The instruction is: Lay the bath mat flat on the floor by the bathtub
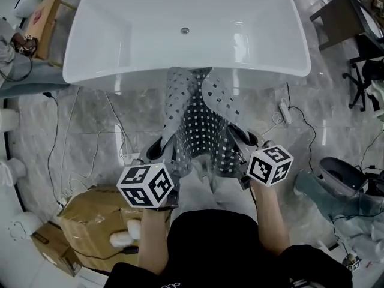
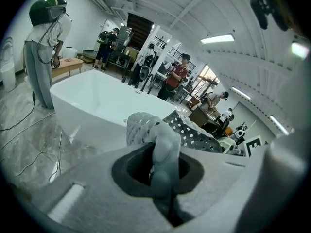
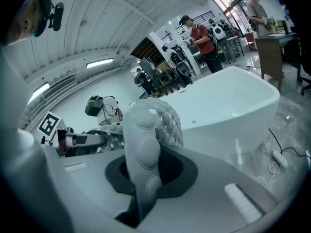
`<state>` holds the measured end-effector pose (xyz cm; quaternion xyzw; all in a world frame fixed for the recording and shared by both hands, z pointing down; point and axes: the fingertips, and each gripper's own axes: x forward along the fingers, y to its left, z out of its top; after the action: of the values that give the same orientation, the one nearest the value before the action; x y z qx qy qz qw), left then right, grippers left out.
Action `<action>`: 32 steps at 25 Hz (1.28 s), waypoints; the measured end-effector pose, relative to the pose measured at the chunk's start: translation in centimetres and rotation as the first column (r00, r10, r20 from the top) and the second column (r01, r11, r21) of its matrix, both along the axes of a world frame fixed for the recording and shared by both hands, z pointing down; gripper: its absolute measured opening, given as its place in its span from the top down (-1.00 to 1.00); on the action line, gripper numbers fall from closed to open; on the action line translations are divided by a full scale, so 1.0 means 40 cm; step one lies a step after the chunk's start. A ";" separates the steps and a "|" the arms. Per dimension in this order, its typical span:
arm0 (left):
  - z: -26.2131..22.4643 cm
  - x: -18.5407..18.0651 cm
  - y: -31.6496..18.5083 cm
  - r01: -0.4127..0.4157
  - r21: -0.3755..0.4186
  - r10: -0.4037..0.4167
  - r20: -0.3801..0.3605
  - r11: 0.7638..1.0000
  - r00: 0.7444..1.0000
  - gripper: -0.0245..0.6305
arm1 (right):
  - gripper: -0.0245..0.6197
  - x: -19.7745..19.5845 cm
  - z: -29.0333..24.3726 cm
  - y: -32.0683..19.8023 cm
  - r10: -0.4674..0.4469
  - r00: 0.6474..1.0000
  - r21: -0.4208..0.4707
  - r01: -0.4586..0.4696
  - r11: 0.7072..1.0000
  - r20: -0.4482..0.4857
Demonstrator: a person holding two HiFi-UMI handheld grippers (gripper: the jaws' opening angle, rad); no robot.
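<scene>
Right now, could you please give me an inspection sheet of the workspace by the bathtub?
Surface: marble floor, glossy, grey-veined.
Job's things: bath mat bunched and held up, not yet flat; white bathtub with nothing in it.
Clutter: cardboard box at the person's left.
Grippers: left gripper and right gripper each shut on an edge of the mat.
Cables: white cables left of the mat; power strip to its right.
Surroundings: office chair, dark table, a standing person beside the tub, others farther back.
</scene>
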<state>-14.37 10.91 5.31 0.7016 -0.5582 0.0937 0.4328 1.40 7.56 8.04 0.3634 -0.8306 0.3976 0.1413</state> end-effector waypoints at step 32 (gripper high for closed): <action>0.688 0.038 -0.072 -0.202 -0.310 0.223 0.032 0.929 0.974 0.85 | 0.84 0.139 0.734 0.004 0.008 0.985 -0.283 -0.058 0.957 -0.173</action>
<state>-12.87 8.02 32.85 0.6793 -0.4720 0.2483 0.5041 6.95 7.72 37.41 0.3854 -0.7428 0.4839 0.2562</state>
